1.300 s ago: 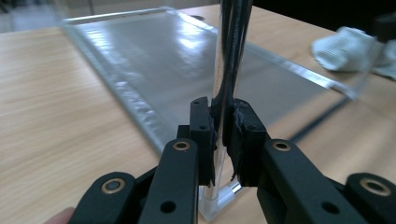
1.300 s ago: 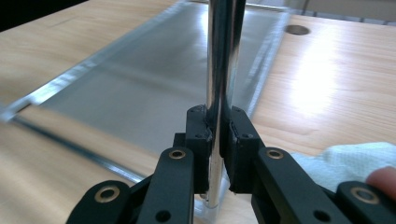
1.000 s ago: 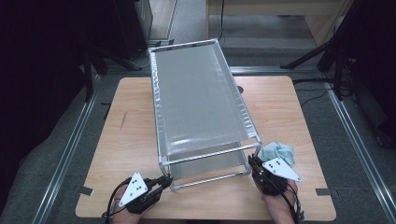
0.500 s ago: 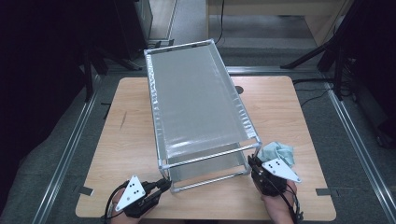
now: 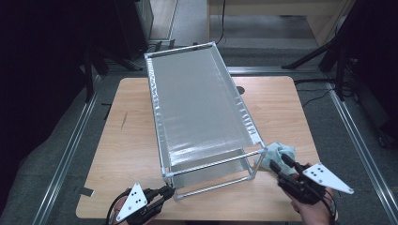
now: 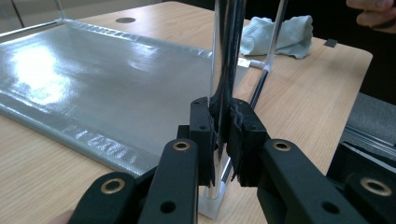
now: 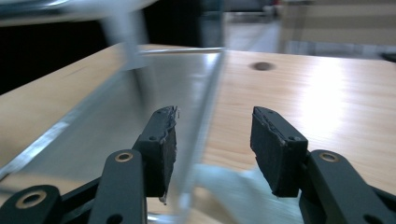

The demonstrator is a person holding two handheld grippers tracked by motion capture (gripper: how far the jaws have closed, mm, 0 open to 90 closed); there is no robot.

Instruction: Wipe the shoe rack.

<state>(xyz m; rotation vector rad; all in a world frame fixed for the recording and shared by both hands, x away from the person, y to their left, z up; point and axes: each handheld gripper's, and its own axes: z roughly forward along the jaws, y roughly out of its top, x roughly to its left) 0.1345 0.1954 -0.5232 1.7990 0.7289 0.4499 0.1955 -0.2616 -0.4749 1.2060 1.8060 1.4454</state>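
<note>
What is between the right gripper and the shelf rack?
In the high view, a crumpled pale blue cloth lies on the table between the right gripper, whose jaws have just been opening, and the shelf rack's near corner post.

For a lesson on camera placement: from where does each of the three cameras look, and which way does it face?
High view: above the table's near edge, looking forward and down at the shelf rack; both hands show.
Left gripper view: on the left gripper, clamped on the rack's corner post.
Right gripper view: on the right gripper, jaws just opened.
Shared: the rack and the cloth.
</note>
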